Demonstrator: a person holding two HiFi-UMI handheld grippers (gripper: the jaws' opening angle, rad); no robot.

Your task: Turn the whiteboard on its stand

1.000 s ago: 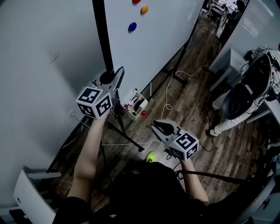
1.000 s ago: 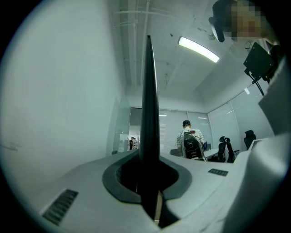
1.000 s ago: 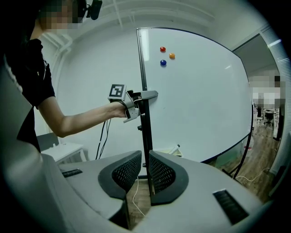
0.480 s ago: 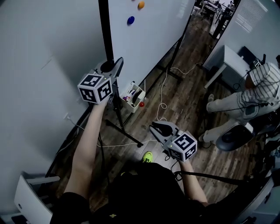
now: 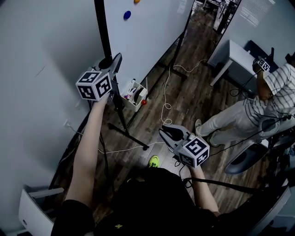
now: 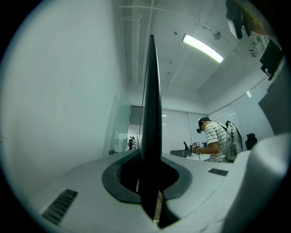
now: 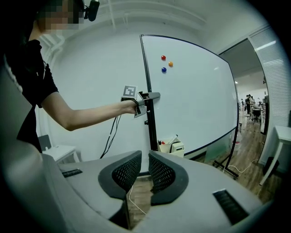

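No word, number or brand can be read here. The marker cube point(image 5: 94, 85) on the left gripper point(image 5: 114, 62) and the marker cube point(image 5: 196, 151) on the right gripper point(image 5: 162, 132) carry only black-and-white square patterns. A similar patterned tag point(image 5: 263, 64) shows by the seated person's hand. A wall panel point(image 5: 252, 14) at the far end bears print too small to make out.
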